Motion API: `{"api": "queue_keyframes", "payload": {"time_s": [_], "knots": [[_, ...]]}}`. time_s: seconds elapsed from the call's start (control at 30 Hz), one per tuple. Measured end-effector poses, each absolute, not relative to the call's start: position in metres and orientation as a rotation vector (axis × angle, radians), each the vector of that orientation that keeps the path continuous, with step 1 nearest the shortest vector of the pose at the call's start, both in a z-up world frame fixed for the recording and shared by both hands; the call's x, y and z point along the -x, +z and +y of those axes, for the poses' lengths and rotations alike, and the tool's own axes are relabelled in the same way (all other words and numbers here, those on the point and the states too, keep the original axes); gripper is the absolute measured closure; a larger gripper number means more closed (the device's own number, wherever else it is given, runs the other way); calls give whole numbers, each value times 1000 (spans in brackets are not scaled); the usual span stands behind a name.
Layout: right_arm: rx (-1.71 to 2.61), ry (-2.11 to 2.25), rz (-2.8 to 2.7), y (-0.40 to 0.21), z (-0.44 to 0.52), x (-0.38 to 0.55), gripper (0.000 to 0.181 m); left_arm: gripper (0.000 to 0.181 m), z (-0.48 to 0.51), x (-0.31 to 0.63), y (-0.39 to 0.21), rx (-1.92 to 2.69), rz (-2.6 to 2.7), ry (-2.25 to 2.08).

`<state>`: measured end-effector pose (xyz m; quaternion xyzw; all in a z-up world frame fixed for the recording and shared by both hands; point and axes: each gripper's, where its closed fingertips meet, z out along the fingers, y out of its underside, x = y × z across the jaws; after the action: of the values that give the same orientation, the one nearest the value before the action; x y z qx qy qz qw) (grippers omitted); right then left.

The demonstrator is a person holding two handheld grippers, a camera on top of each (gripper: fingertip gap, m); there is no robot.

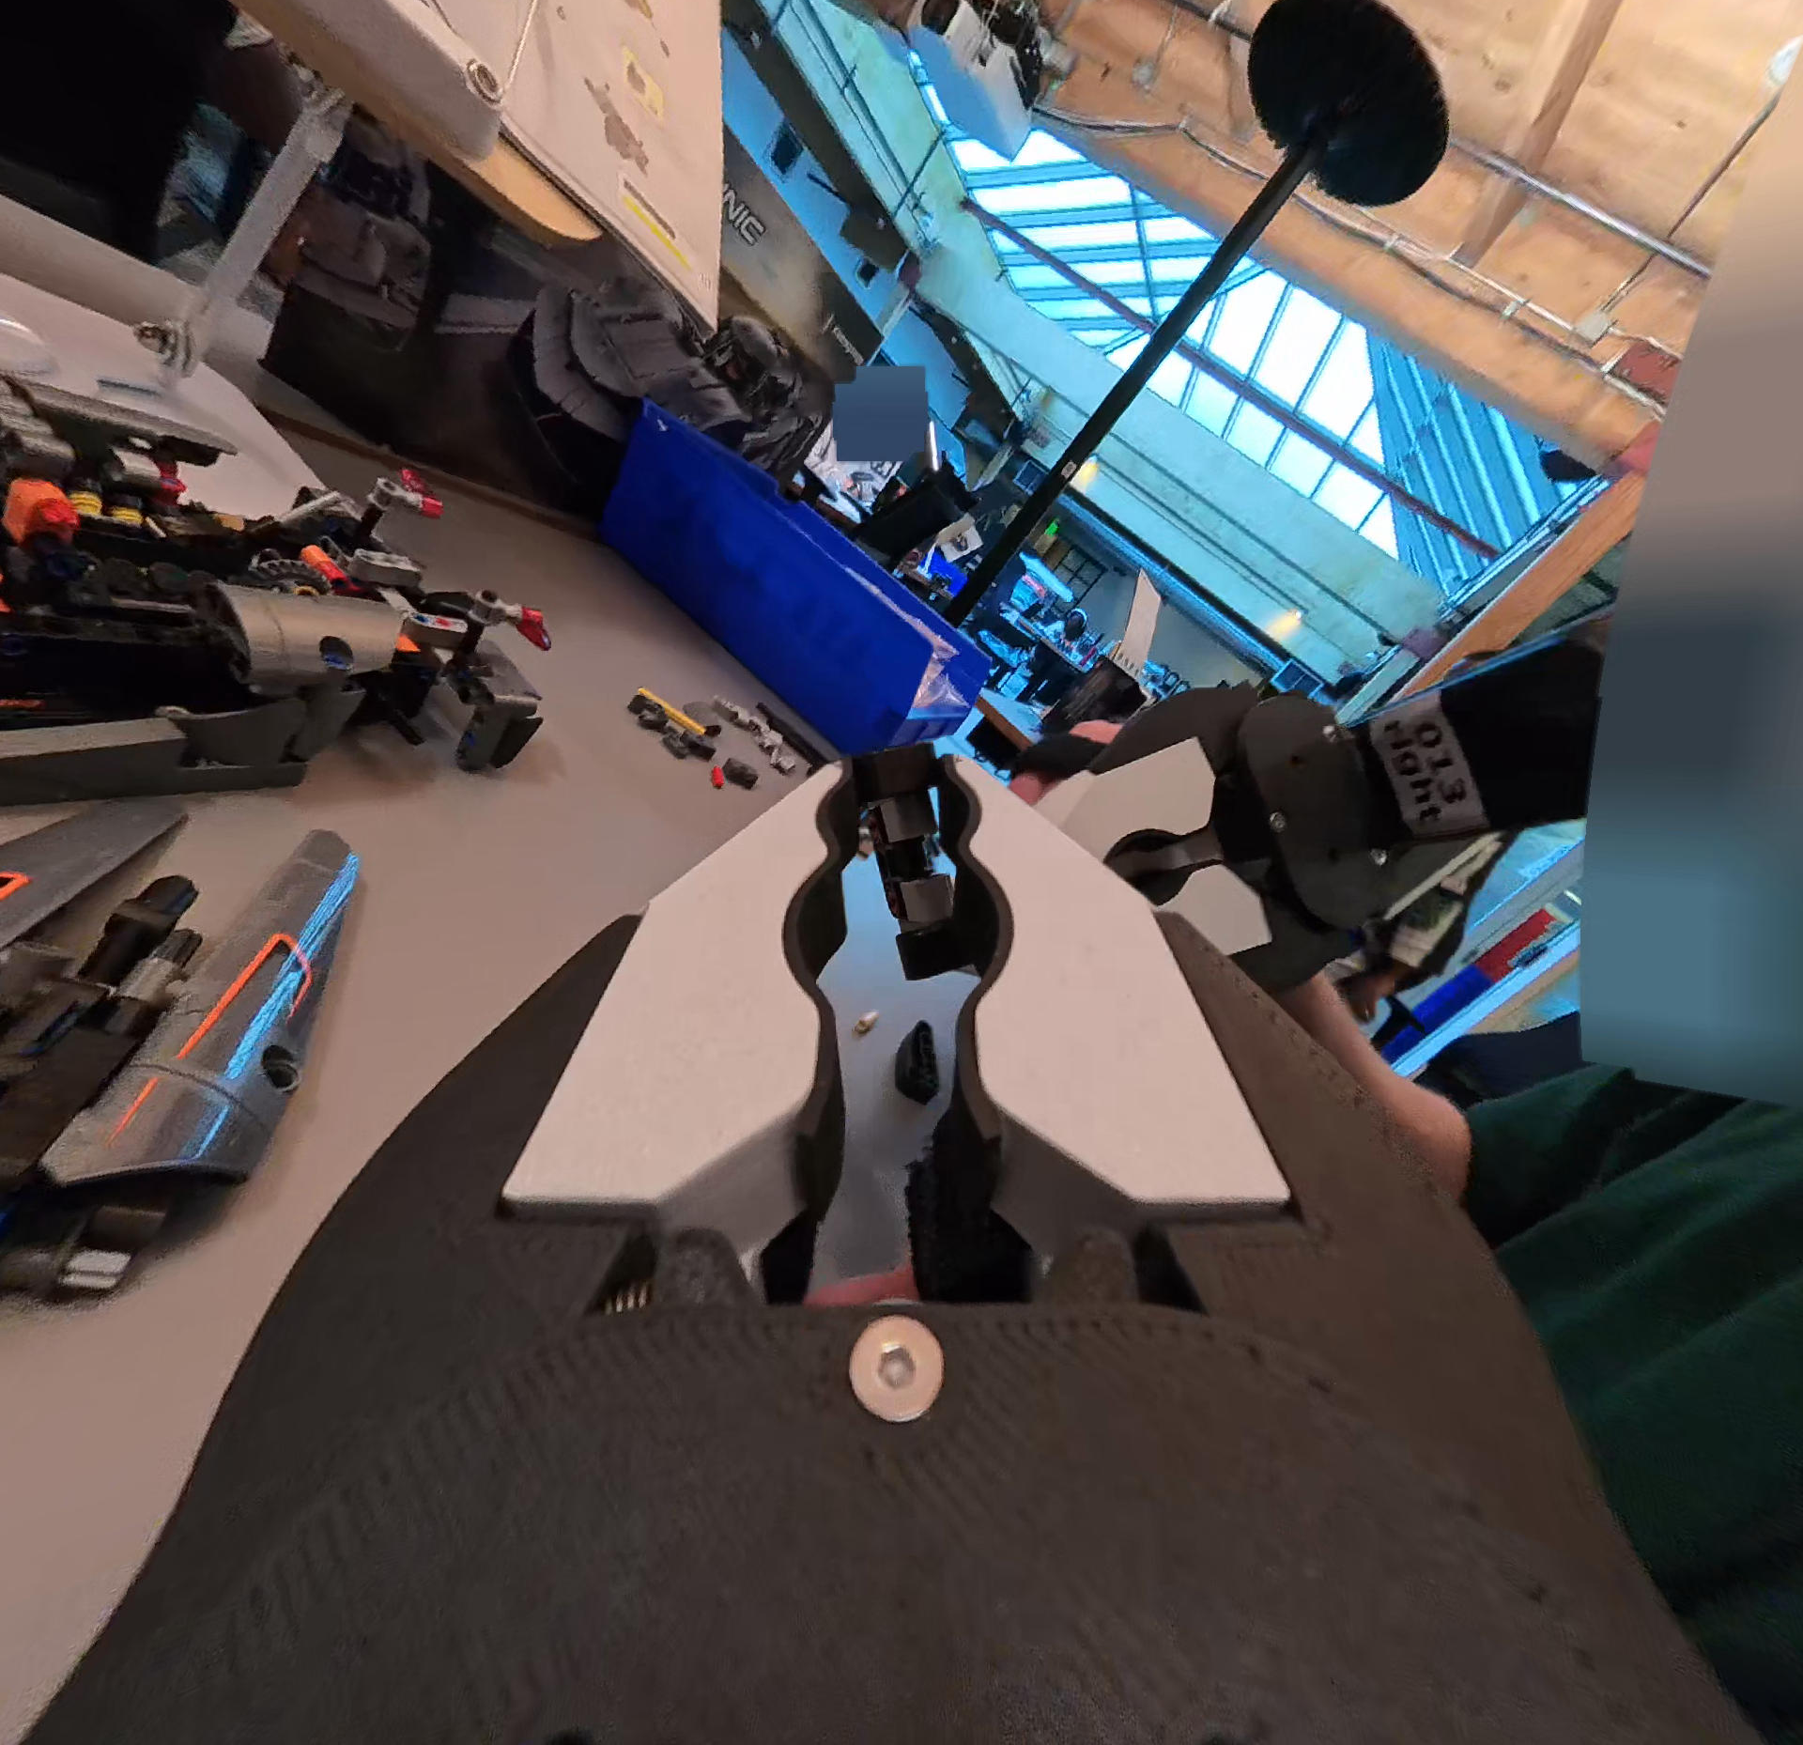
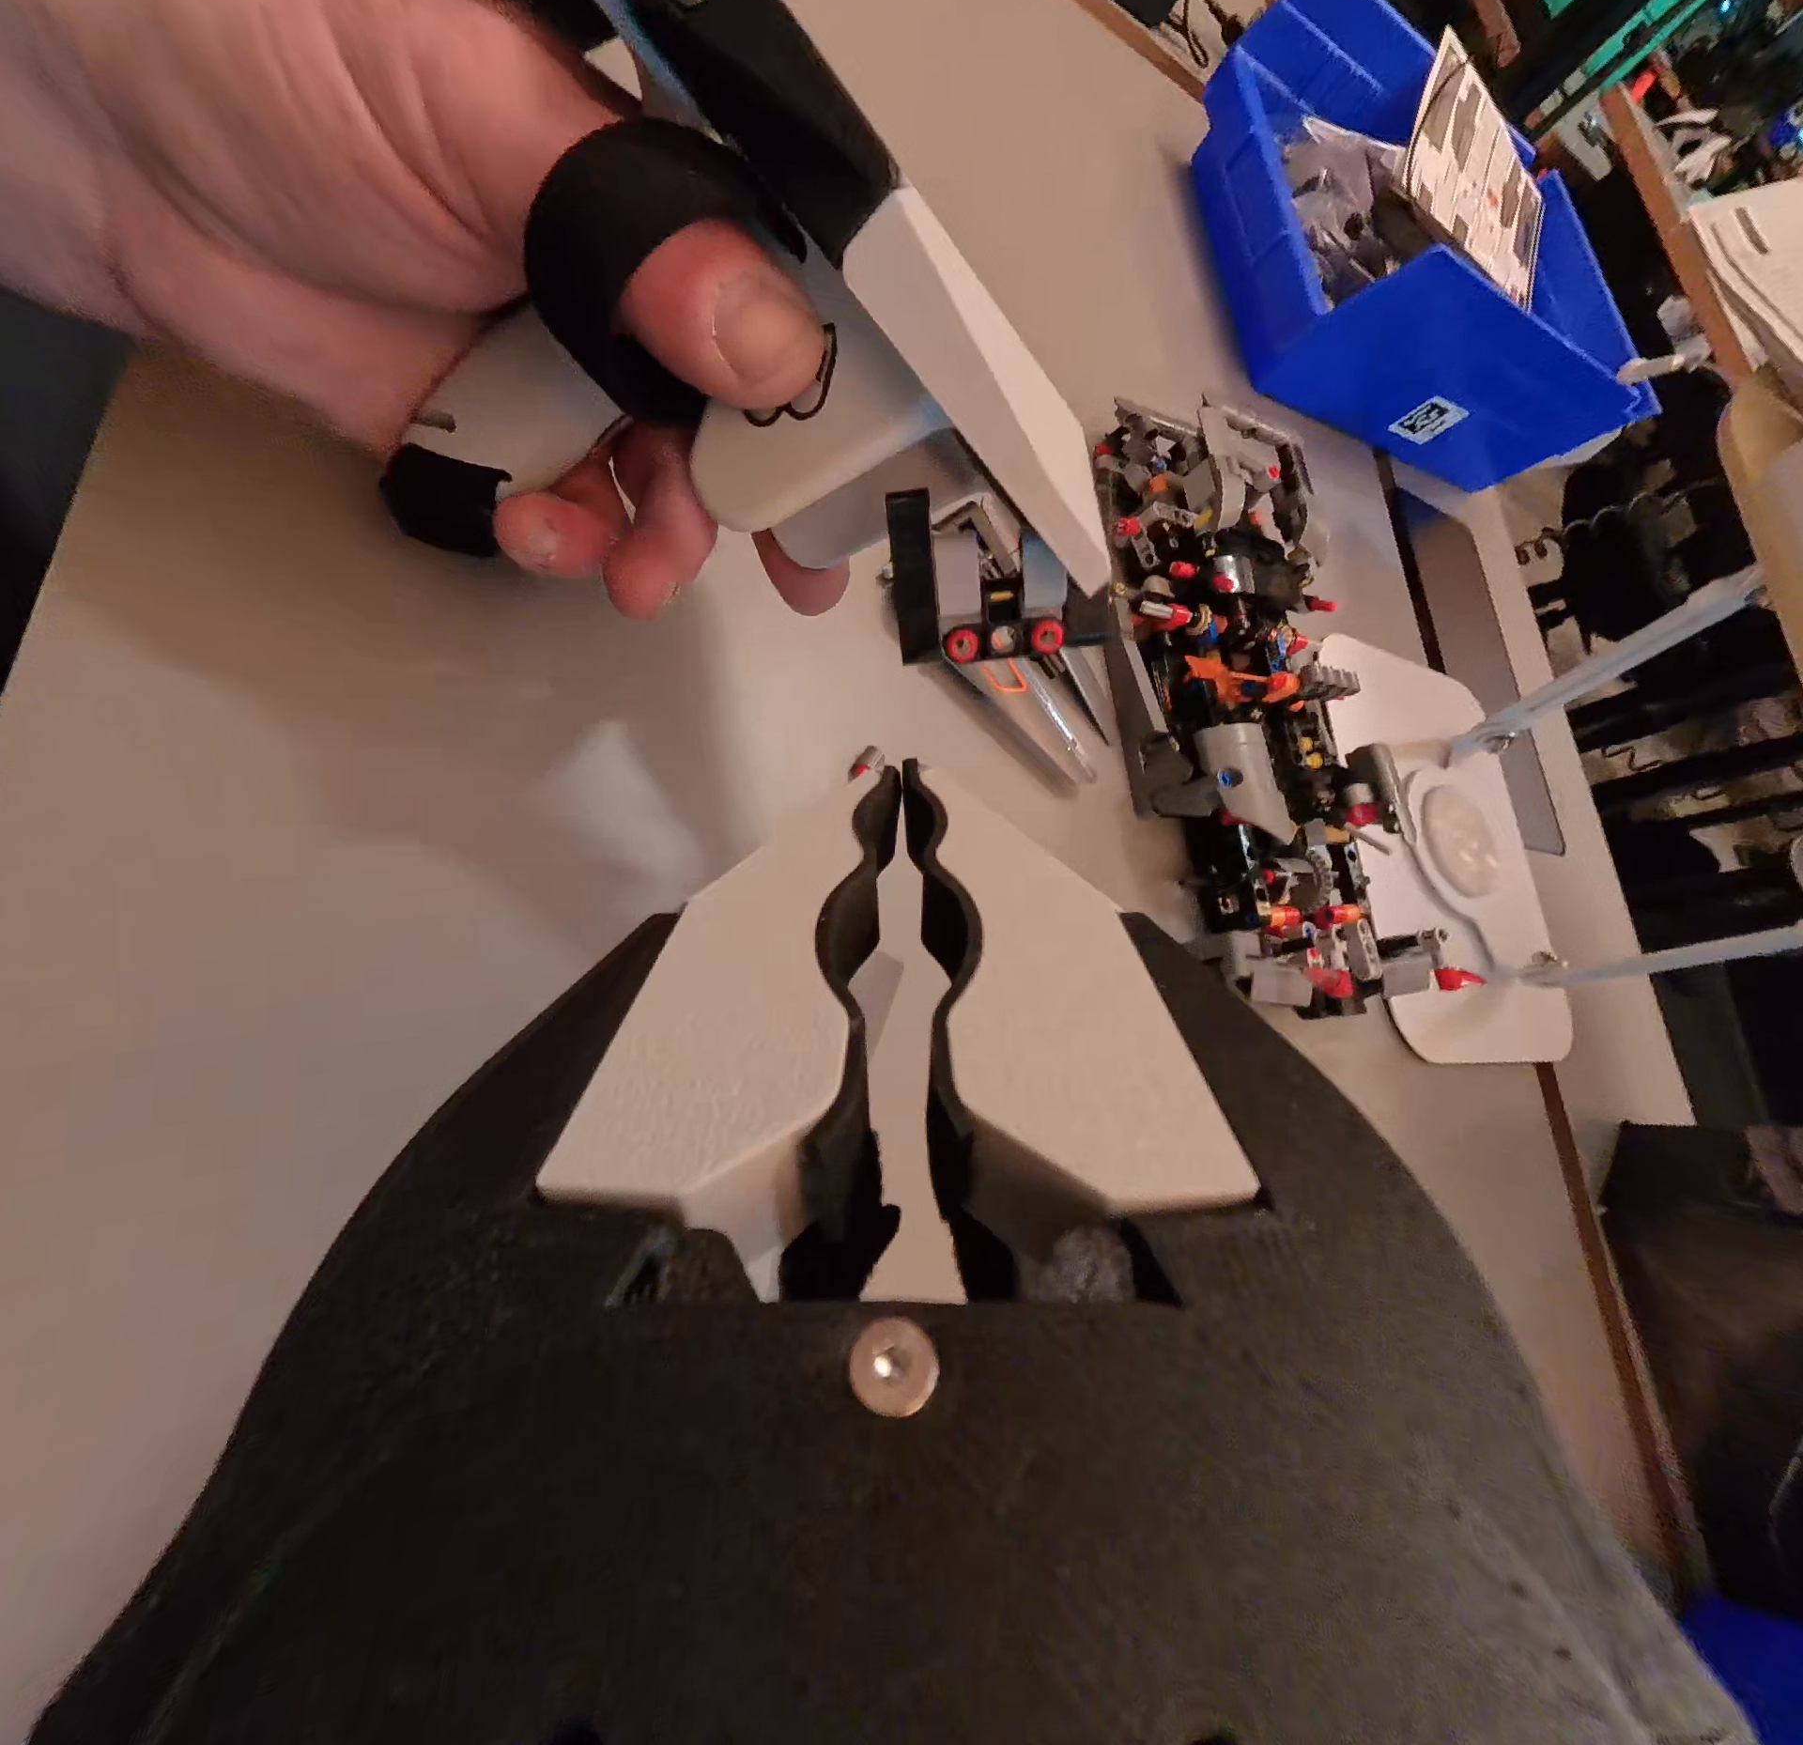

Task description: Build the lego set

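Up close, the left gripper point(image 1: 898, 791) is raised above the pale worktop point(image 1: 507, 918), its jaws pinching a small black and grey lego sub-assembly point(image 1: 917, 879) at the tips. A bare hand point(image 2: 322, 186) with black finger straps grips its handle. To its left lie dark wing panels with orange stripes point(image 1: 224, 1025) and the long, half-built lego vehicle point(image 1: 254, 615), with open worktop between them and the jaws. Loose small pieces point(image 1: 712, 722) sit near a blue parts bin point(image 1: 781, 576) at the worktop's far edge. Further right, the right gripper point(image 2: 900, 771) hovers over bare worktop, jaws nearly pressed together and holding nothing, a tiny grey and red pin point(image 2: 866, 759) just beside its tips. Overhead are skylights and wooden roof beams.
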<state>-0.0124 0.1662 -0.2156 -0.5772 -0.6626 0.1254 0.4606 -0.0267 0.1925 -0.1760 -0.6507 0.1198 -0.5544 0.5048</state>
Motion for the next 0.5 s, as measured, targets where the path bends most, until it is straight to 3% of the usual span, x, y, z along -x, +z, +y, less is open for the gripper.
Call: {"api": "queue_keyframes", "payload": {"time_s": [0.5], "knots": [[1451,508,-1466,-247,185,-5,177,168,202,30,-172,1443,329,-1409]]}}
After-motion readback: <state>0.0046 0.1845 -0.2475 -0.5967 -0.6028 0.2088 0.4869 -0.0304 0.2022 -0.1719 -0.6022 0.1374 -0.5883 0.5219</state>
